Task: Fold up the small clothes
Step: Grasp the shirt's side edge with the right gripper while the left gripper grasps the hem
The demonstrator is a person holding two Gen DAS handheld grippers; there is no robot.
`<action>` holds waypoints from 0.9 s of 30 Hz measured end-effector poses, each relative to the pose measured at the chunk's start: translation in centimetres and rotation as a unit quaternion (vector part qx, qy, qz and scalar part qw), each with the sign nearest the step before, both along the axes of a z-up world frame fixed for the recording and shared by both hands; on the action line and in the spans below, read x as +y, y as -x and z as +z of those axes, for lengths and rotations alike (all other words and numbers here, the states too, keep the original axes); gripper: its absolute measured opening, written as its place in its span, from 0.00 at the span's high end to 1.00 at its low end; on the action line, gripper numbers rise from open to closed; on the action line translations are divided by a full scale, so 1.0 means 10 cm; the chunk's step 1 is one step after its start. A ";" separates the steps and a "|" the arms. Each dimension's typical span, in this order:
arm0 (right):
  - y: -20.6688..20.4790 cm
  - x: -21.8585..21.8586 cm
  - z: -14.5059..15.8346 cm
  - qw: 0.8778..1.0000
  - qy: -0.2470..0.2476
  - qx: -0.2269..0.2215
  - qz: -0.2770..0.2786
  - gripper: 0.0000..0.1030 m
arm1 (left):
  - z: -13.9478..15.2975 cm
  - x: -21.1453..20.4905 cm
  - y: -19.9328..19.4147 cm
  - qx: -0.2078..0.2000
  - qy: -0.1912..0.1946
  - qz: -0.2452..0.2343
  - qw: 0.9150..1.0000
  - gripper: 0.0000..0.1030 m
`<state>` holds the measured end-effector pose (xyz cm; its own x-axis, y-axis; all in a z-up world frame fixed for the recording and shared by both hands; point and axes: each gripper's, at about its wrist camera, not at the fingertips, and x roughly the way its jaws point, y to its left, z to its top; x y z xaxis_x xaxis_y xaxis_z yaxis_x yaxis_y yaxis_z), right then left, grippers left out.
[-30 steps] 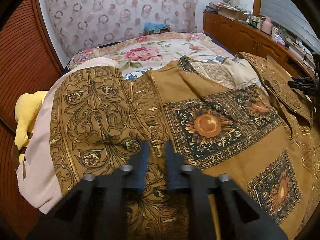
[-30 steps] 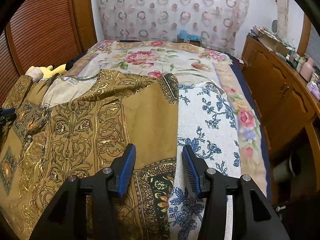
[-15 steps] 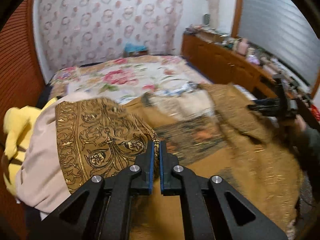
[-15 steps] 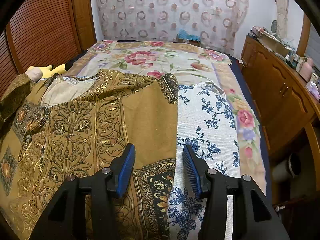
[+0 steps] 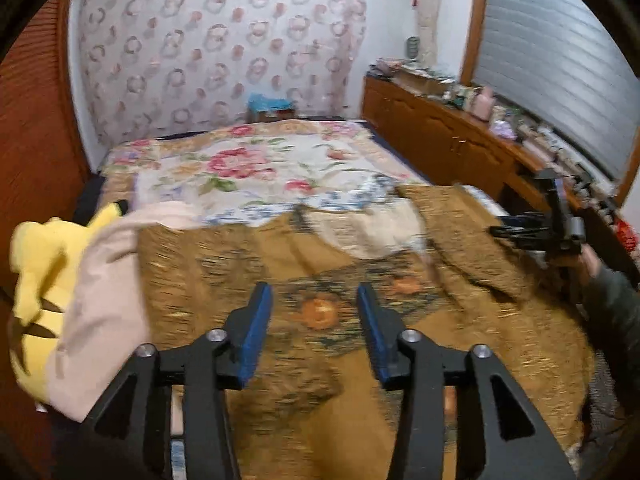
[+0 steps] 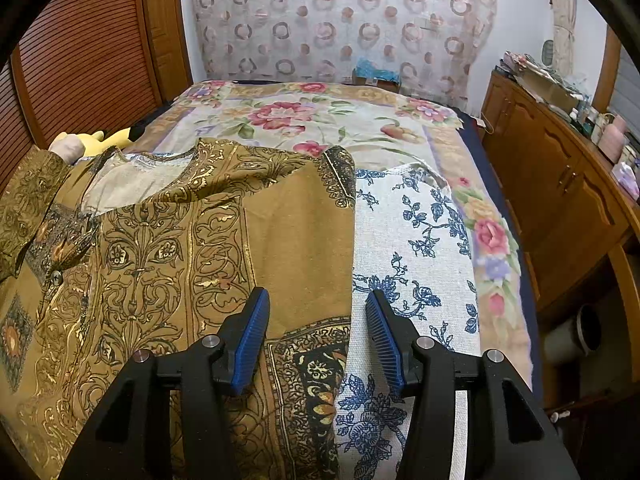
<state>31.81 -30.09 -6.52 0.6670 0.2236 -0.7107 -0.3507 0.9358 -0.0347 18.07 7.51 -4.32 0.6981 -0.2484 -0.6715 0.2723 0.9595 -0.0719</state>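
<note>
Across the bed (image 6: pixel 420 136), near its foot edge, the brown patterned shirt (image 6: pixel 168 264) lies flat, left side folded inward. Fold just dropped: left hand-held gripper (image 5: pixel 314 332) has just been opening, spread, nothing between. Right hand-held gripper (image 6: pixel 316 336) spread over the shirt's right edge; next, pinch it and fold across.

Open floral bedspread (image 6: pixel 320 128) beyond; wooden cabinet (image 6: pixel 560 184) along right.
</note>
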 end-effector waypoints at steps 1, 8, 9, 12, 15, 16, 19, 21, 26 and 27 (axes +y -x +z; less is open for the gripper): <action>0.00 0.00 0.00 1.000 0.000 0.000 0.000 0.49 | -0.02 0.06 -0.03 0.001 -0.009 0.008 1.000 0.48; -0.04 -0.02 0.00 1.000 -0.005 0.005 0.007 0.48 | -0.24 0.46 -0.32 0.024 -0.049 0.066 0.996 0.43; -0.06 -0.01 0.01 1.000 -0.004 0.007 0.009 0.48 | -0.27 0.53 -0.38 0.027 -0.052 0.077 0.995 0.43; -0.14 0.00 0.02 1.000 -0.004 0.014 0.013 0.48 | -0.32 0.66 -0.47 0.029 -0.046 0.092 0.994 0.43; -0.24 0.03 0.03 1.000 -0.009 0.021 0.015 0.48 | -0.40 0.75 -0.58 0.038 -0.034 0.099 0.994 0.43; -0.28 0.03 0.04 1.000 -0.013 0.024 0.016 0.48 | -0.42 0.76 -0.61 0.040 -0.031 0.098 0.994 0.43; -0.41 0.03 0.05 0.999 -0.024 0.032 0.014 0.48 | -0.49 0.80 -0.68 0.052 -0.021 0.098 0.994 0.43; -0.50 0.03 0.06 0.999 -0.029 0.036 0.013 0.48 | -0.52 0.80 -0.72 0.054 -0.012 0.095 0.994 0.43; -0.63 0.07 0.05 0.999 -0.029 0.040 0.022 0.57 | -0.57 0.84 -0.81 0.072 0.020 0.084 0.994 0.56; -0.62 0.09 0.04 0.998 -0.028 0.040 0.026 0.62 | -0.56 0.83 -0.82 0.069 0.015 0.086 0.994 0.58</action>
<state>37.99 -29.17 -6.08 0.5945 0.2974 -0.7471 -0.3989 0.9158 0.0471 26.26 15.77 -9.96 0.6340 -0.1551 -0.7576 0.0899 0.9878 -0.1269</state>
